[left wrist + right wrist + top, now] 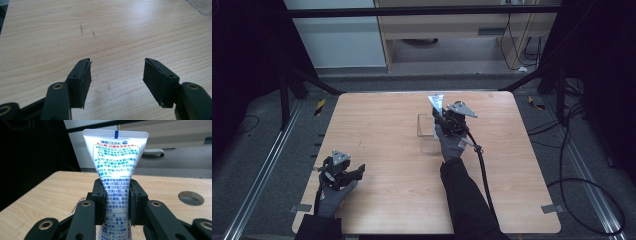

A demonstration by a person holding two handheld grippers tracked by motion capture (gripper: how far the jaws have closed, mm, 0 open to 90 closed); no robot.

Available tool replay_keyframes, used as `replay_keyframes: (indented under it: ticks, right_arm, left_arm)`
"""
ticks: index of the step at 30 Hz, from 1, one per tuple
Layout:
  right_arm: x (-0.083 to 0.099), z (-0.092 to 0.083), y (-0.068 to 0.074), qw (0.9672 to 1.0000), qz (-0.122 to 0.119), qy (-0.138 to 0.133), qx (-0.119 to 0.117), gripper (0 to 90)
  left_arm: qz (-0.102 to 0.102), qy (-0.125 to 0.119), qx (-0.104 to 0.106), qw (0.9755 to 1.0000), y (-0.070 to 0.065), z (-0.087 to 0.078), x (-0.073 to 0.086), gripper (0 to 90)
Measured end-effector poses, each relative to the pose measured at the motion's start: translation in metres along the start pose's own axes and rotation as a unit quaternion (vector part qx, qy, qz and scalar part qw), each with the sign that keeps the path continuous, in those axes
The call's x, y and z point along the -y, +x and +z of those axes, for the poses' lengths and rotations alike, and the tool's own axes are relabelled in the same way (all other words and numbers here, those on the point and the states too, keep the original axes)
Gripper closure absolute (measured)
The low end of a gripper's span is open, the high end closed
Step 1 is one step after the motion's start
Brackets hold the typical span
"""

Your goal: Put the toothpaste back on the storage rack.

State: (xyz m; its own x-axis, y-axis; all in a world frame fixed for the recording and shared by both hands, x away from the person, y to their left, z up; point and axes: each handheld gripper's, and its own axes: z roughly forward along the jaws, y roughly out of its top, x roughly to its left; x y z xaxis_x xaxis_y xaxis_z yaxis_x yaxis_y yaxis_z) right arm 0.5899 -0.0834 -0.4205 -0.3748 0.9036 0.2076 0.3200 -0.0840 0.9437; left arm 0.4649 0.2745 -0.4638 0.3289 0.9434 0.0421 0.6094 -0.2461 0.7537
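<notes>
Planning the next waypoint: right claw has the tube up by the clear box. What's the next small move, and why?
Probably lower the right claw so the white printed toothpaste tube goes into the clear plastic box. The jaws are clamped on the tube's middle, its crimped end points away from the hand, and the high view places it over the box's far edge. The left claw is open over bare wooden table, idle.

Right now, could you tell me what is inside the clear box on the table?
The clear box looks empty where visible. The right claw, holding a tube upright, and the gloved hand cover its right side.
</notes>
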Motion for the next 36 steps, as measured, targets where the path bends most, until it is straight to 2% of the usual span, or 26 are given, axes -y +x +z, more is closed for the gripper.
replay_keyframes:
  ticks: [10,14,16,19,22,26,31,36]
  right_arm:
    - [0.01,0.002,-0.002,0.9996,-0.011,0.025,0.0,68.5]
    - [0.013,0.002,0.0,0.9991,-0.016,0.04,-0.004,63.6]
    - [0.016,0.002,0.001,0.9986,-0.027,0.046,0.003,62.5]
    - [0.019,0.002,0.0,0.9979,-0.026,0.058,0.003,61.2]
    - [0.021,0.001,0.002,0.9972,-0.042,0.062,0.008,58.2]
    - [0.021,0.0,0.003,0.9964,-0.048,0.069,0.006,54.1]
    - [0.02,-0.004,0.003,0.9969,-0.046,0.063,0.003,47.1]
    - [0.011,-0.019,0.002,0.9985,-0.05,0.021,0.007,43.4]
  left_arm:
    - [0.001,0.0,0.0,1.0,-0.001,0.0,0.0,37.9]
    - [0.0,0.001,0.0,1.0,-0.001,0.0,0.0,37.9]
    - [0.001,0.001,0.0,1.0,-0.001,0.0,0.0,37.9]
    - [0.001,0.001,0.001,1.0,-0.001,0.0,0.0,37.9]
    - [0.001,0.002,0.0,1.0,-0.001,0.001,0.0,37.9]
    - [0.001,0.002,0.0,1.0,-0.001,0.001,0.0,37.8]
    - [0.002,0.003,0.0,1.0,-0.001,0.001,0.0,37.9]
    - [0.003,0.003,0.001,1.0,-0.002,0.001,0.0,37.8]
